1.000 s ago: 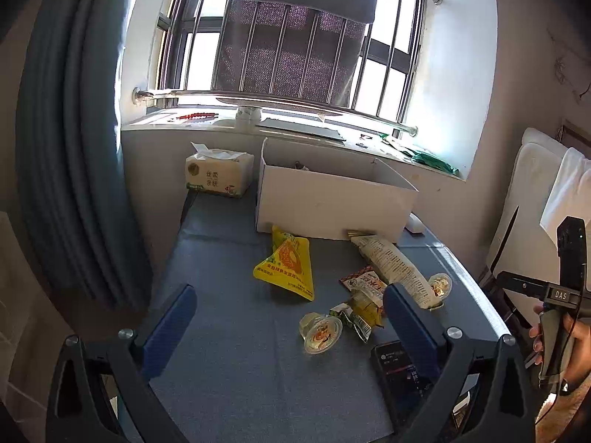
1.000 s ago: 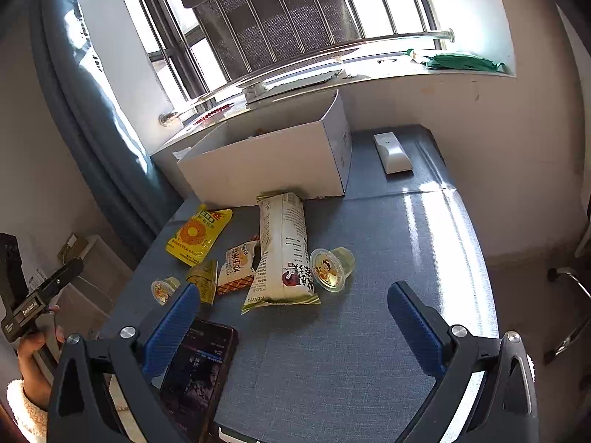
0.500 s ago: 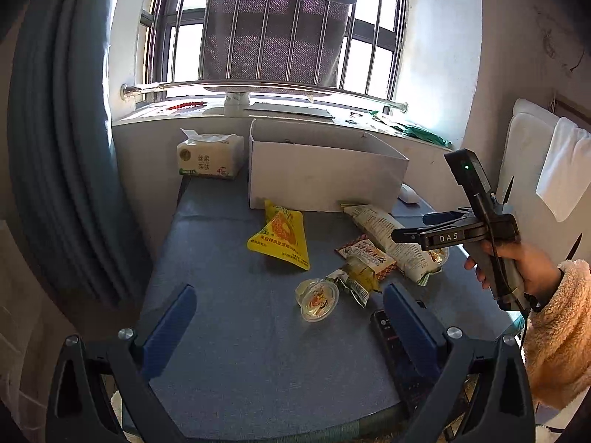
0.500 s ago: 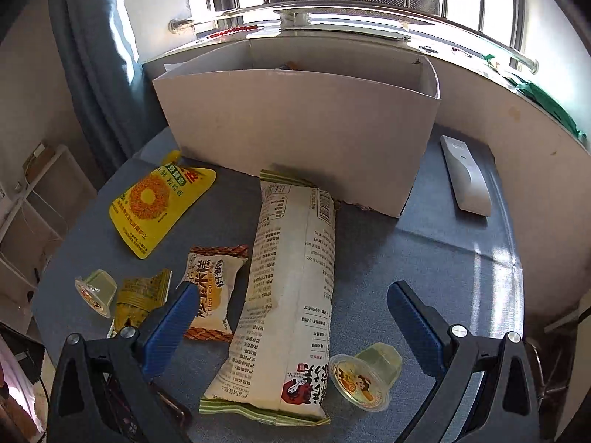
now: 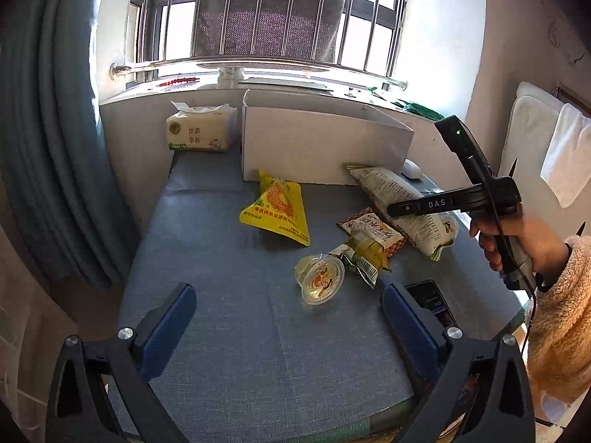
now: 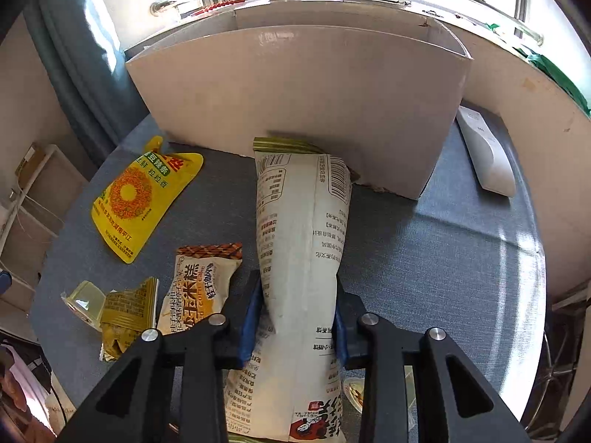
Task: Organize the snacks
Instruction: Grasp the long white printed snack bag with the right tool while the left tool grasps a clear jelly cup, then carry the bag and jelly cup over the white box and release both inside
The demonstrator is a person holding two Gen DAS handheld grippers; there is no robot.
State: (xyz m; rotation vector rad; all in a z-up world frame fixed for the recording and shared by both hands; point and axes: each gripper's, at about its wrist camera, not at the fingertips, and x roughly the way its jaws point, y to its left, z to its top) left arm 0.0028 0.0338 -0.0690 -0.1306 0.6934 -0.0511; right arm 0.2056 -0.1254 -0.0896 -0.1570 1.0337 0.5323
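Note:
My right gripper (image 6: 298, 313) is shut on the long white snack bag (image 6: 301, 243), which lies on the blue table (image 6: 424, 258) with its far end against the white cardboard box (image 6: 295, 85). To its left lie a yellow pouch (image 6: 136, 199), a small corn cake packet (image 6: 199, 288), a crumpled yellow-green wrapper (image 6: 125, 313) and a jelly cup (image 6: 83, 301). A second jelly cup (image 6: 354, 393) shows under the right finger. My left gripper (image 5: 288, 328) is open and empty above the table's near part, with a jelly cup (image 5: 319, 277) ahead of it. The right gripper's body (image 5: 476, 195) and the white bag (image 5: 406, 203) show at the right there.
A tissue pack (image 5: 199, 129) stands left of the box (image 5: 321, 140). A white remote (image 6: 484, 155) lies right of the box. A dark phone (image 5: 430, 302) lies at the table's near right edge. A blue curtain (image 5: 48, 140) hangs at the left, a windowsill behind.
My right gripper has moved down over the long white bag and closed on it. My left gripper has drawn back a little and stayed open.

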